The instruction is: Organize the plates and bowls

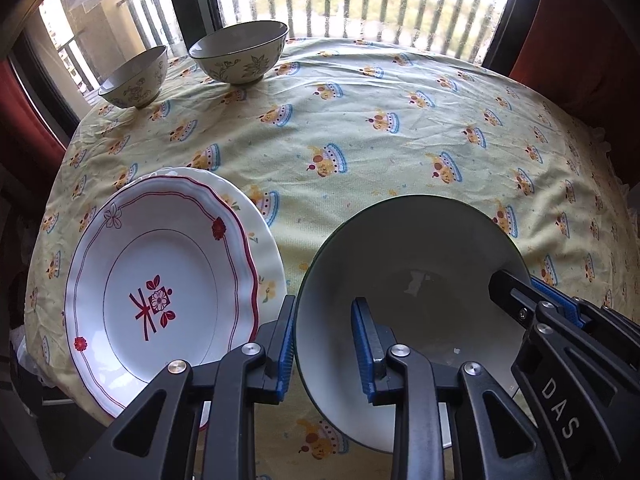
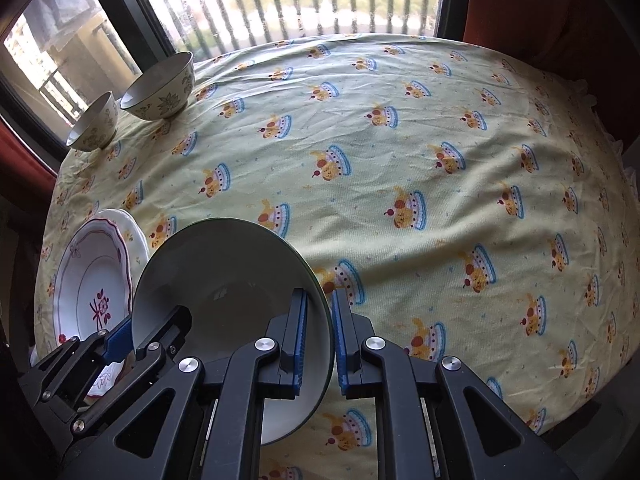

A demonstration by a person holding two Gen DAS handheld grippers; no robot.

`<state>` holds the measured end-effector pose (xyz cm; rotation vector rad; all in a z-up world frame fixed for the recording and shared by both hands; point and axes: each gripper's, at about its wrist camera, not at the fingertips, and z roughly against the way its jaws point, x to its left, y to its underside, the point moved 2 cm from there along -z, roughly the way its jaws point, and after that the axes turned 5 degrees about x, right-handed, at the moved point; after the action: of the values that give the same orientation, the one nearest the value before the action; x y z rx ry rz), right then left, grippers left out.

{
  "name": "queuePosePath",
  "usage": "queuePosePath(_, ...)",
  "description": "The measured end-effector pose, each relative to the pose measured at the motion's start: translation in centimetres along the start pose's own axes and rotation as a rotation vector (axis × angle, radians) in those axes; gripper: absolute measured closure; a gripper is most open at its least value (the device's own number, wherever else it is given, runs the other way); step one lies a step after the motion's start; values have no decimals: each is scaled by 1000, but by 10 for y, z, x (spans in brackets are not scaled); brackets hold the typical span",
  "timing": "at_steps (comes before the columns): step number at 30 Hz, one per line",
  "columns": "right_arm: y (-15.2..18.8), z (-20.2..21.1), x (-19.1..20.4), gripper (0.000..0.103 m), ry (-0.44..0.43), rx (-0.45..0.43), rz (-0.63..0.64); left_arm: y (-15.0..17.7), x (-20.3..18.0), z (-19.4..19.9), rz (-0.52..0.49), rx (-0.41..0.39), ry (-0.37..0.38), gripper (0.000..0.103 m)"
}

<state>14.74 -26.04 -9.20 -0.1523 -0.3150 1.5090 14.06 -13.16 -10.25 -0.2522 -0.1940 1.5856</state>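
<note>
A large white bowl with a dark green rim (image 1: 416, 280) (image 2: 224, 276) is at the near edge of the table, its base hidden. My left gripper (image 1: 326, 344) straddles its left rim, jaws apart with a gap to the wall. My right gripper (image 2: 320, 340) is closed on its right rim and also shows in the left wrist view (image 1: 520, 300). A red-trimmed white plate (image 1: 160, 288) (image 2: 94, 280) lies on a plain white plate (image 1: 260, 240) to the bowl's left. Two floral bowls, a small one (image 1: 134, 78) (image 2: 94, 128) and a larger one (image 1: 240, 52) (image 2: 160, 88), stand at the far left.
The table wears a yellow cloth with a cartoon print (image 1: 380, 140) (image 2: 400, 160). A window with railings is behind it, and red curtains hang at both sides (image 1: 580, 40) (image 2: 540, 12). The table's near edge is just below the grippers.
</note>
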Motion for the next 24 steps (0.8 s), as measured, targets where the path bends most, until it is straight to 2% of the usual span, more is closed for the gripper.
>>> queuePosePath(1, -1, 0, 1, 86, -5, -3, -5, -1, 1, 2, 5, -6, -3, 69)
queuePosePath(2, -2, 0, 1, 79, -15, 0, -8, -1, 2, 5, 6, -19, -18, 62)
queuePosePath(3, -3, 1, 2, 71, -22, -1, -10, -2, 3, 8, 2, -28, -14, 60)
queuePosePath(4, -4, 2, 2, 46, -14, -12, -14, -4, 4, 10, -4, -27, 9, 55)
queuePosePath(5, -5, 5, 3, 30, -1, -33, -18, -5, 5, 11, -14, -21, 25, 44)
queuePosePath(7, -9, 12, 6, 28, 19, -71, -9, -9, 7, 17, -29, -37, 13, 31)
queuePosePath(14, -21, 24, 19, 28, 11, -94, -27, -24, 29, 28, -23, -60, 17, 21)
queuePosePath(24, -41, 41, 59, 28, -5, -139, -46, -55, 70, 40, -44, -97, 28, 20)
